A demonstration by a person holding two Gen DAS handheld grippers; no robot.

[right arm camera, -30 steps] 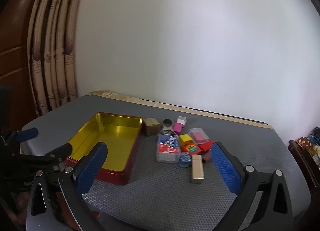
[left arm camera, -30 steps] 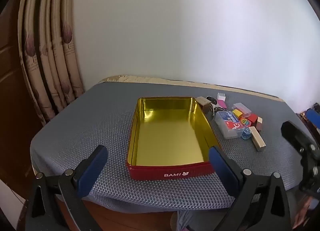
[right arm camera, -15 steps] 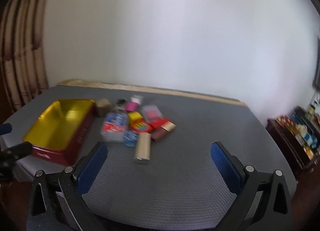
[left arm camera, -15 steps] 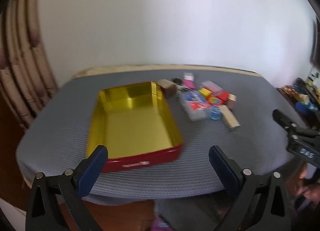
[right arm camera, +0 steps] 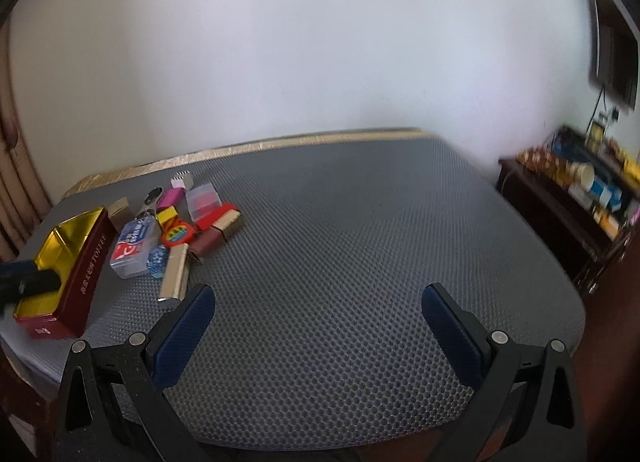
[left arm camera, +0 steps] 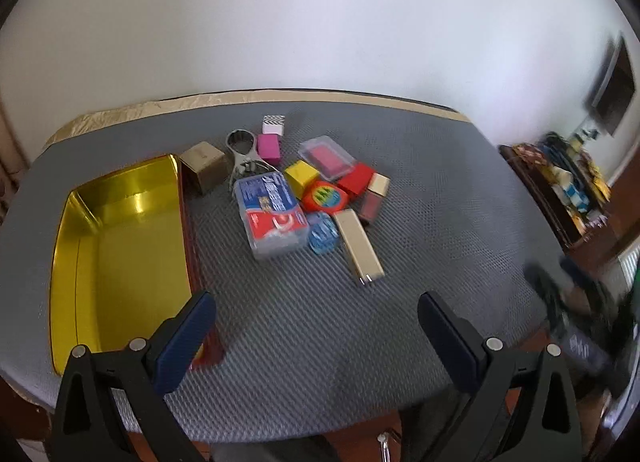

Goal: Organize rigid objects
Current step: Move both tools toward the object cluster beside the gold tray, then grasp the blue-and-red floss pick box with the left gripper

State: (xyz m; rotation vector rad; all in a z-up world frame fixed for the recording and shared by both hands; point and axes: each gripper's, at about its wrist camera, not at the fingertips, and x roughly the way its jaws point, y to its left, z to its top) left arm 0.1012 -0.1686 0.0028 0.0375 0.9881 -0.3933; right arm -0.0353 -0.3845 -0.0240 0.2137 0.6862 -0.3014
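Observation:
An empty red tin (left arm camera: 120,246) with a gold inside sits at the table's left; it also shows in the right wrist view (right arm camera: 68,262). Right of it lies a cluster of small things: a clear toothpaste-print box (left arm camera: 272,214), a gold bar (left arm camera: 360,248), a brown cube (left arm camera: 203,167), a yellow cube (left arm camera: 301,175), a round orange tape (left arm camera: 324,196), a pink block (left arm camera: 268,147) and a clear case (left arm camera: 326,156). My left gripper (left arm camera: 316,326) is open and empty above the front edge. My right gripper (right arm camera: 318,322) is open and empty over bare mat.
The grey honeycomb mat (right arm camera: 360,246) covers the table against a white wall. A dark shelf with clutter (right arm camera: 580,190) stands at the right. The other gripper's tip (right arm camera: 24,280) shows at the left, over the tin.
Both grippers have swung to the right. The tin and the cluster have slid leftward in both views. Nothing was picked up; both grippers stay open.

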